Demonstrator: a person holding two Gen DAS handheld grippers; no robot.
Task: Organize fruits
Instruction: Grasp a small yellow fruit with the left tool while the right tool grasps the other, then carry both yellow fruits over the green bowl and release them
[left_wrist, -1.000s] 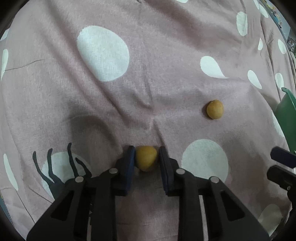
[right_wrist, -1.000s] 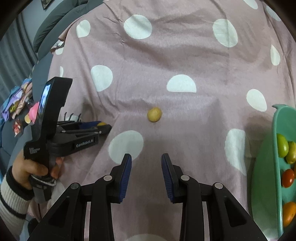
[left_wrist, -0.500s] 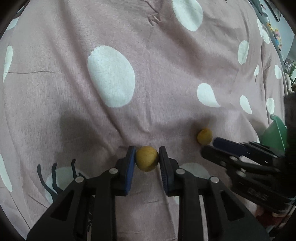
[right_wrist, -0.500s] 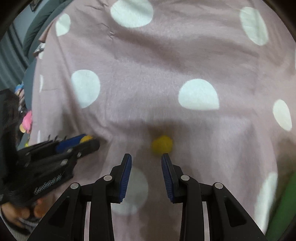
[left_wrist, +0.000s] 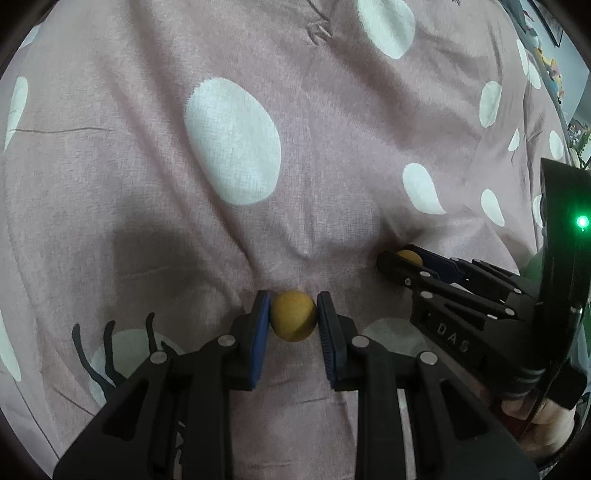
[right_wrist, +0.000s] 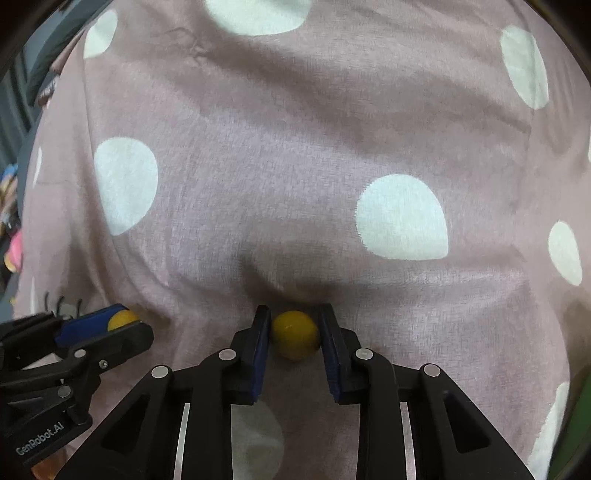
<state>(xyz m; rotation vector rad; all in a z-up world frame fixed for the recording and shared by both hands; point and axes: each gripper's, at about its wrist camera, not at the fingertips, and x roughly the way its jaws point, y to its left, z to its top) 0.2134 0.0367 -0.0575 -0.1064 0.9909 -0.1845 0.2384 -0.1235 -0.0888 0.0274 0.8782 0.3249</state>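
My left gripper (left_wrist: 293, 306) is shut on a small round yellow-orange fruit (left_wrist: 293, 317), held just over the pink spotted cloth (left_wrist: 258, 92). In the right wrist view, my right gripper (right_wrist: 295, 321) has a brighter yellow fruit (right_wrist: 295, 334) between its blue pads. Its jaws are closing and both pads touch the fruit, which rests in a dent in the cloth. The right gripper (left_wrist: 402, 260) also shows at the right of the left wrist view, with its fruit (left_wrist: 408, 256) peeping out. The left gripper (right_wrist: 122, 326) and its fruit (right_wrist: 123, 319) appear at the lower left of the right wrist view.
The pink cloth with white spots (right_wrist: 295, 147) is wrinkled and soft. A green bowl edge (right_wrist: 581, 424) shows at the far lower right. A person's hand (left_wrist: 546, 417) grips the right handle. Colourful clutter (right_wrist: 11, 243) lies beyond the cloth's left edge.
The right gripper moved forward and down to the loose yellow fruit and closed its jaws around it. The left gripper kept its fruit and rolled slightly.
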